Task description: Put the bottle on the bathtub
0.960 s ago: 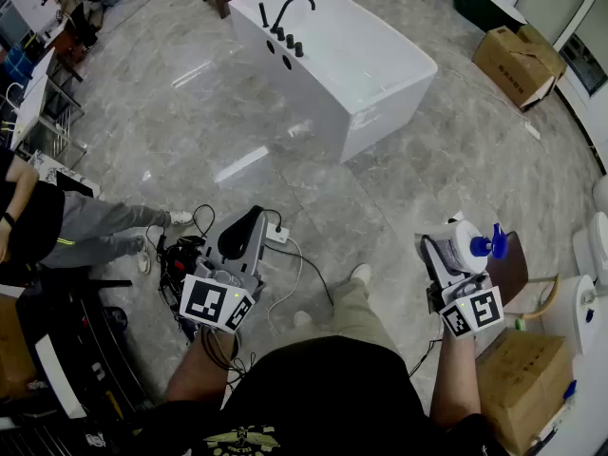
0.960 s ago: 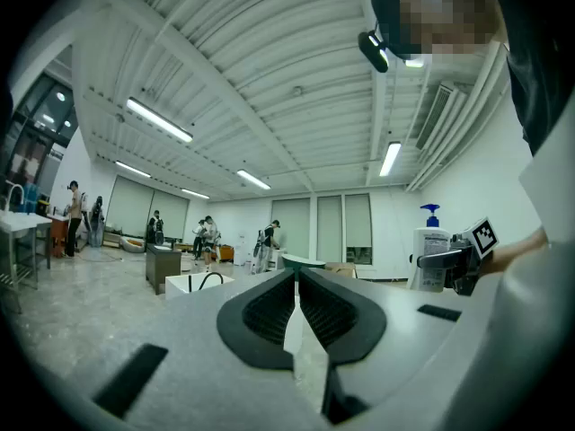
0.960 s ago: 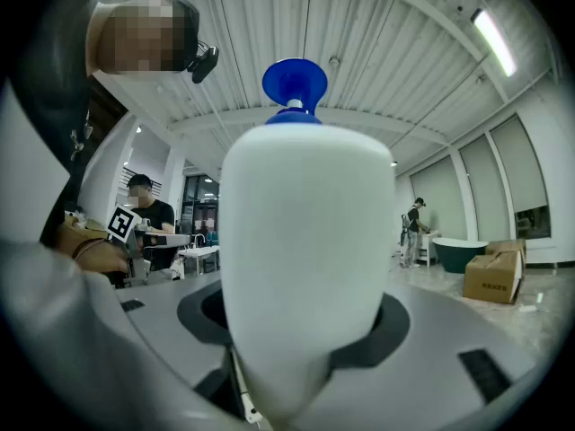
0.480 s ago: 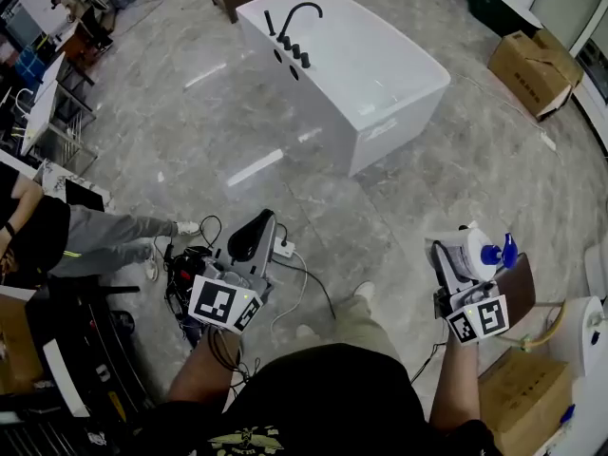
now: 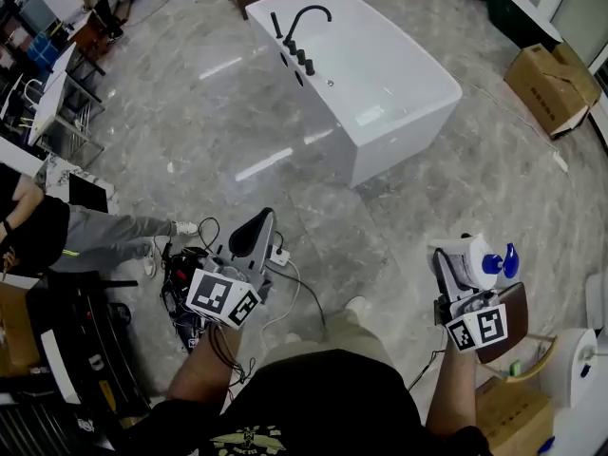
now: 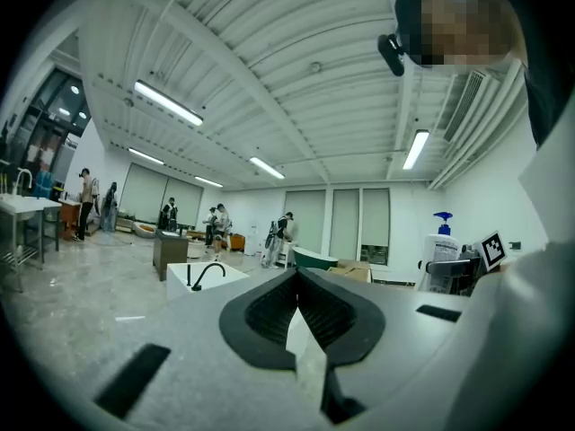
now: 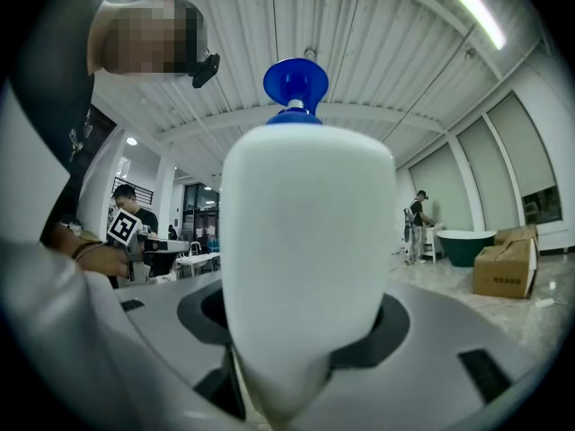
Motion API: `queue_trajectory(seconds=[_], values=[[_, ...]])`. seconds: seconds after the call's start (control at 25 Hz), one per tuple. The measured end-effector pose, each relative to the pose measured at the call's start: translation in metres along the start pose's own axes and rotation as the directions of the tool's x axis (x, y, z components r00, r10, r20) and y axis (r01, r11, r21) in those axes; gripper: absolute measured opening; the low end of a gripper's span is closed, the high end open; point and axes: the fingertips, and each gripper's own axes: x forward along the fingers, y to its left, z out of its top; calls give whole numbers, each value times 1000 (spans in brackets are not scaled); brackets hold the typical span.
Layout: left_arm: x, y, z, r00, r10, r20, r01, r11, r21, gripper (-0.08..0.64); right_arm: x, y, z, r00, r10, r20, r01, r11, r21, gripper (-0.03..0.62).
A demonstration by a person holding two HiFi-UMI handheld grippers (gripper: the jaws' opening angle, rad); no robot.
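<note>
Looking down in the head view, the right gripper (image 5: pixel 463 272) is clamped on a white pump bottle (image 5: pixel 470 253) with a blue pump head (image 5: pixel 496 262), carried low at the person's right side. The white bathtub (image 5: pixel 404 141), with its black faucet (image 5: pixel 306 22), stands well apart across the grey floor. The left gripper (image 5: pixel 249 240) is held out in front, carrying nothing.

Through the left gripper view, its jaws lie together with nothing between them; the bathtub shows small beyond them and the bottle (image 6: pixel 440 257) stands upright off to the right.

From the right gripper view, the bottle's smooth white body fills the middle, pinched low down by a jaw on each flank, pump pointing away. It looks like stiff plastic with a glossy skin, so probably slippery and liable to dent if squeezed hard; how full, and so how heavy, I cannot tell. The body is the place to hold, not the pump neck.

No brand, label or writing can be read on the bottle in any view.
</note>
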Motion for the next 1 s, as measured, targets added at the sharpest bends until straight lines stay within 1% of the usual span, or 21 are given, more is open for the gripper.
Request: queue_trajectory(seconds=[0.28, 0.4, 0.6, 0.76, 0.88, 1.0], values=[[36, -8, 6, 997, 82, 4, -82, 996, 31, 9, 11, -73, 8, 1000, 27, 9, -27, 999, 22, 262], [38, -17, 8, 996, 89, 11, -89, 995, 37, 9, 10, -93, 10, 1000, 28, 12, -29, 999, 43, 262], [29, -19, 7, 993, 120, 17, -120, 992, 29, 9, 16, -99, 13, 998, 64, 12, -64, 997, 37, 262], [24, -16, 11, 991, 134, 23, -135, 990, 38, 9, 23, -97, 22, 996, 83, 27, -84, 996, 27, 262], [24, -14, 17, 990, 133, 38, -135, 990, 52, 9, 24, -97, 27, 996, 85, 39, -86, 996, 15, 262], [31, -15, 25, 991, 120, 57, -124, 989, 75, 9, 23, -103, 29, 997, 67, 49, -67, 998, 12, 262]])
